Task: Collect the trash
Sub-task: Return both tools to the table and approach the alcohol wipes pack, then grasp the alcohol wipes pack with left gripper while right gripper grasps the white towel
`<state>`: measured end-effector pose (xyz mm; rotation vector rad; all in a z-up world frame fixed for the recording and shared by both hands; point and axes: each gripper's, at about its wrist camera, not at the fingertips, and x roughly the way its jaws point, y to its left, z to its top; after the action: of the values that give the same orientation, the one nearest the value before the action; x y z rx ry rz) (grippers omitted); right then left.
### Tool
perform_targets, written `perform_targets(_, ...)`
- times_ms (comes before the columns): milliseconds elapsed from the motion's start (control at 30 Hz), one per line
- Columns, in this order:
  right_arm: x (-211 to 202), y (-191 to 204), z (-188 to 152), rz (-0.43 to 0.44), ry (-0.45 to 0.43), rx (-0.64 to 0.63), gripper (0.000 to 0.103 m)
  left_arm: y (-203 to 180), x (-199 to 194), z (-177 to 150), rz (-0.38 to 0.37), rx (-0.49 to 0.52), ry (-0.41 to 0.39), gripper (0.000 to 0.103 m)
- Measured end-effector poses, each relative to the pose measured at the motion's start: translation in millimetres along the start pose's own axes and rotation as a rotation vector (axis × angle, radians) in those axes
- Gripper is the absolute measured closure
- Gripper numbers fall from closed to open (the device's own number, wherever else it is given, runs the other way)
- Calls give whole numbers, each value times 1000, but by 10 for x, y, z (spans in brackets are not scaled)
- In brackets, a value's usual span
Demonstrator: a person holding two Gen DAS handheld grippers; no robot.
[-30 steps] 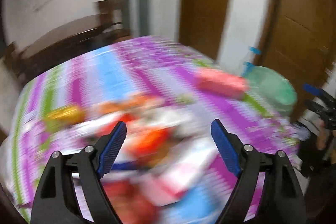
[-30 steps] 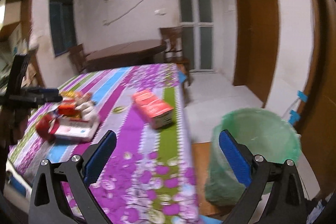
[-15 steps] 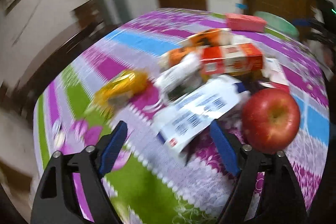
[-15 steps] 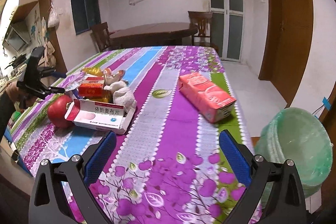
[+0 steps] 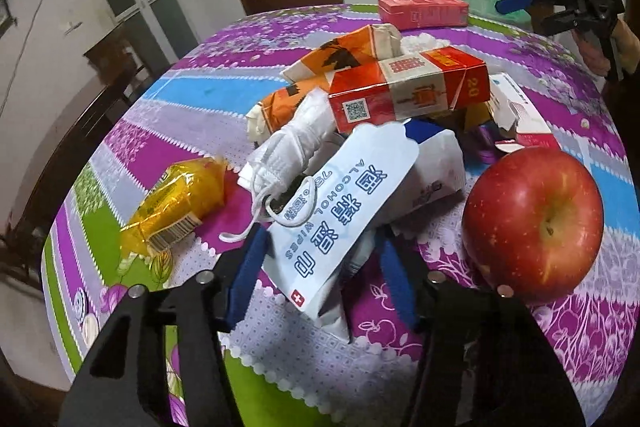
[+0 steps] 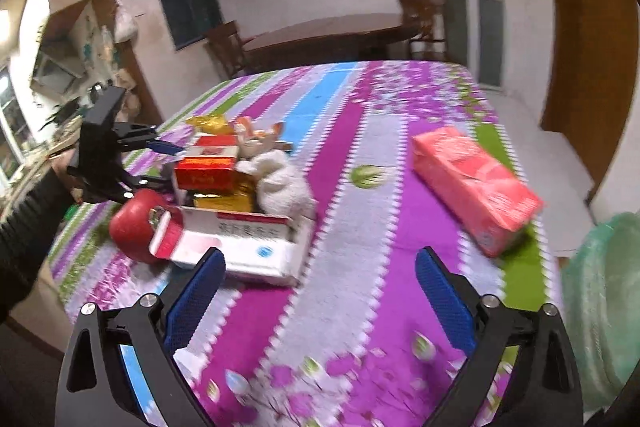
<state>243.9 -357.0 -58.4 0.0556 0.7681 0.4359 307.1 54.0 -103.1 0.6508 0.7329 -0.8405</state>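
A pile of trash lies on the striped tablecloth [image 6: 360, 327]. It holds a white-and-blue alcohol wipes packet [image 5: 332, 219], a rolled white mask [image 5: 292, 143], a red cigarette box [image 5: 408, 91], orange cartons [image 5: 344, 55] and a yellow wrapper [image 5: 176, 207]. My left gripper [image 5: 322, 275] points down at the pile. Its jaws are closing with the near end of the wipes packet between the blue pads [image 5: 250, 275], and I cannot see them pressing it. My right gripper [image 6: 320, 267] hovers over the cloth near a white box [image 6: 244, 247]. Its jaws are wide, closing slightly, with nothing between them.
A red apple [image 5: 536, 219] sits right of the packet, close to my left gripper's right finger. A pink carton [image 6: 476, 183] lies near the table's right edge. A bin with a green liner [image 6: 604, 307] stands on the floor beyond that edge. Dark table and chairs stand behind.
My left gripper dropped and rolled in toward the pile, and its jaws narrowed around the wipes packet. My right gripper swung from the bin toward the table and narrowed slightly.
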Motion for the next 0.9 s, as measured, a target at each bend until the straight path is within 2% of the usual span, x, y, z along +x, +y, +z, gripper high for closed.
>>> perform_targets(100,212,50,148,31,38,-20,25,-52,-65,-6,13,-29,2,67)
perform_targets(167,320,133,220,56,72,-65,29,-75,-120,-65,31,-28,13,69)
perform_targets(233,413,317,265,94,124,-177,29,-94,-200,-129,40,-40,29,70)
perform_targets(333,421,556,262,102,167,-342,29,-129,-376,-255,44,-52,46,77)
perform_targets(433,355,650,282,109,179,-432,27,-131,-539,-344,19,-59,43,80)
perform_targets(500,312,644,311,107,171,-450,24,-111,-631,-354,34,-67,16,80)
perform_targets(533,300,630,315,108,167,-443,24,-100,-676,-342,39,-78,-7,78)
perform_targets(600,298,576,351,110,151,-415,23,-113,-708,-293,61,-76,-35,60)
perform_targets(667,290,532,345,126,132,-382,23,-171,-703,-236,87,-49,-74,44)
perform_targets(700,291,523,331,133,129,-372,22,-214,-648,-210,84,-16,-69,40)
perform_targets(767,315,515,305,137,129,-365,21,-242,-511,-165,86,22,-26,39)
perform_targets(900,390,479,296,134,140,-337,21,-163,-175,-160,87,36,93,40)
